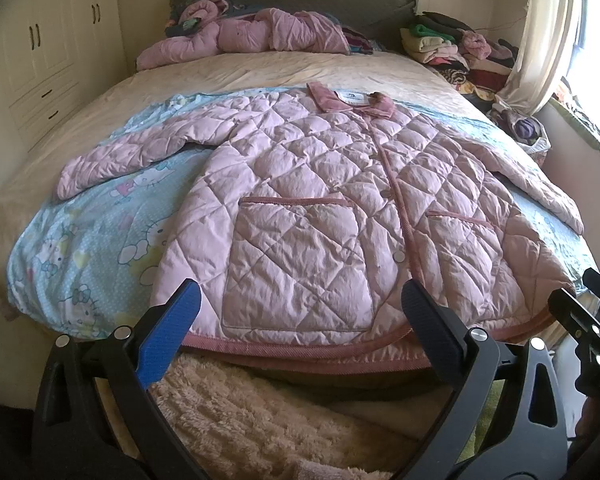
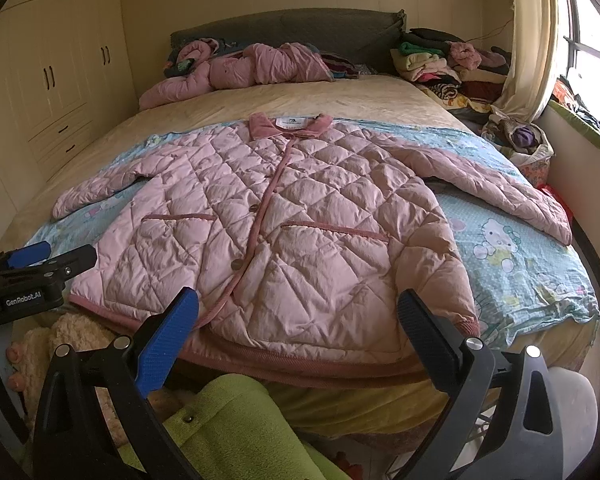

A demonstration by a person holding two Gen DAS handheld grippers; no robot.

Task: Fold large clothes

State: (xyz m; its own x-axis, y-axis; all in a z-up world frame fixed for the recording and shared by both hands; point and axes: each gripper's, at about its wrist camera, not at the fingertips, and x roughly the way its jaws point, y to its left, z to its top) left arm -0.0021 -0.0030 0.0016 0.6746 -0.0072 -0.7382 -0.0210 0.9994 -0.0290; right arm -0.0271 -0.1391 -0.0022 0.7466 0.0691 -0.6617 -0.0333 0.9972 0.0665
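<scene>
Both of my grippers, left (image 1: pixel 300 300) and right (image 2: pixel 298 306), hang with jaws wide and hold nothing, just short of the bed's near edge. Pink quilted button-front jacket (image 2: pixel 268 232) lies flat, face up, on a pale blue cartoon-print sheet (image 2: pixel 512 256), sleeves spread, collar far, hem nearest me and overhanging the edge.

Home bedroom: bed (image 2: pixel 300 96), wardrobe (image 2: pixel 56 80), clothes piles (image 2: pixel 440 60).
</scene>
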